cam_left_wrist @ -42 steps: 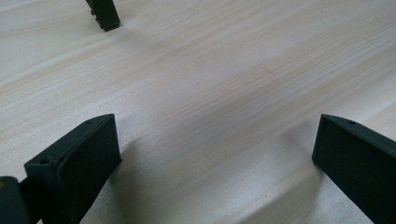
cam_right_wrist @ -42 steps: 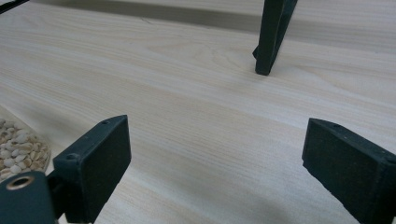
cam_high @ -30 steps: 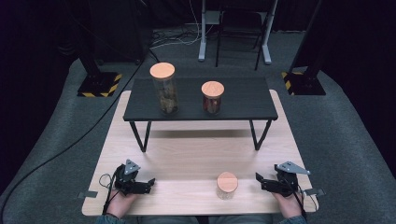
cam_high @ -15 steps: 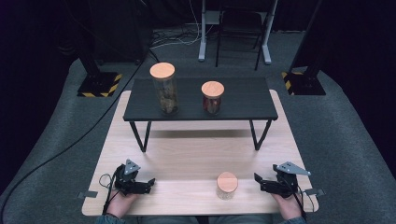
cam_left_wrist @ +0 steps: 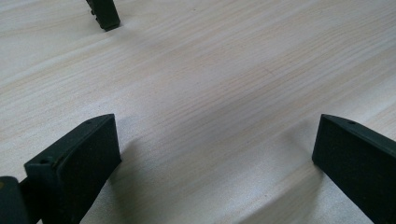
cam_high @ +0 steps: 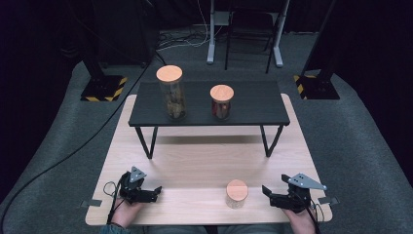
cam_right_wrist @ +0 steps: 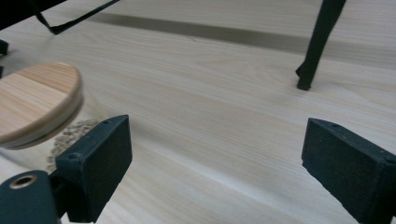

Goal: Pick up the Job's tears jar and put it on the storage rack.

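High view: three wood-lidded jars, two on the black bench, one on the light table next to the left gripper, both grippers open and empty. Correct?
One slip: the short jar stands nearer the right gripper, not the left gripper. The high view shows it, and the right gripper view has its lid beside that gripper's jaws. Otherwise correct: the tall jar and the middle jar are on the black bench, both grippers open and empty.

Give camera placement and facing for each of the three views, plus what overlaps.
High view: above the person's side, looking forward and down at the wooden table; both hands, left gripper and right gripper enter at the bottom.
Left gripper view: low over the tabletop, along its own open jaws.
Right gripper view: low, along its open jaws; short jar at left.
Shared: high and right gripper views both show the short jar and black bench legs.
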The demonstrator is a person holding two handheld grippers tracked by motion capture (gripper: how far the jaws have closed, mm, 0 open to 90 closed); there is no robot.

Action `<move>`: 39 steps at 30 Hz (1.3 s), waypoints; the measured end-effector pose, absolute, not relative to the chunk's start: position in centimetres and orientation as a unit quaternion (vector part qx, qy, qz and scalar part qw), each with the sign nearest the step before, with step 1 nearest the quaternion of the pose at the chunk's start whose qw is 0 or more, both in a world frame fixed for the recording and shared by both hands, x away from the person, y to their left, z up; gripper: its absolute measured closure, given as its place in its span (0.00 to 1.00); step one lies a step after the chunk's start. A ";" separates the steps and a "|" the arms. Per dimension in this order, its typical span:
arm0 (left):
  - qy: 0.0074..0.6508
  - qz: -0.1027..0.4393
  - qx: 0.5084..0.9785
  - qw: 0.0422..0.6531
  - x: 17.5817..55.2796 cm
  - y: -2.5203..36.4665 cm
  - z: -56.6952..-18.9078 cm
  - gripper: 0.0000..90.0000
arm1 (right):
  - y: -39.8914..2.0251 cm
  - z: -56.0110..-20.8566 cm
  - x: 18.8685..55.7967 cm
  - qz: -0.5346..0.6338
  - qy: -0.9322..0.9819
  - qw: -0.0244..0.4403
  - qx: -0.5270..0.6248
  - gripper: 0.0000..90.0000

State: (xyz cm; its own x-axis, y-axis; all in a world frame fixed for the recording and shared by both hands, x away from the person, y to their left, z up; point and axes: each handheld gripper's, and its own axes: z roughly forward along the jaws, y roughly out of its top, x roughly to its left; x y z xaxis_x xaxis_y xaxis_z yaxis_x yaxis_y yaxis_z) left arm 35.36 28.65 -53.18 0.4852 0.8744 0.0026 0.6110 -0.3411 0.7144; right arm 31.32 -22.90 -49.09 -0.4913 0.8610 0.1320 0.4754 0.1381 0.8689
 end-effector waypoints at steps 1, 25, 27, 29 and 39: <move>0.467 0.198 0.795 0.333 35.4 28.7 -53.2 0.01 | -22.8 -49.0 31.2 0.469 0.727 0.204 0.459 0.08; 0.467 0.197 0.795 0.334 35.4 28.6 -53.2 0.01 | -19.9 -48.4 29.4 0.482 0.745 0.180 0.424 0.09; 0.467 0.197 0.795 0.334 35.4 28.6 -53.2 0.01 | -19.7 -48.3 29.3 0.484 0.746 0.177 0.421 0.09; 0.467 0.197 0.795 0.334 35.4 28.6 -53.2 0.01 | -19.4 -48.2 29.1 0.487 0.748 0.176 0.416 0.09; 0.466 0.197 0.795 0.334 35.4 28.6 -53.2 0.01 | -18.2 -48.1 28.9 0.488 0.757 0.168 0.400 0.09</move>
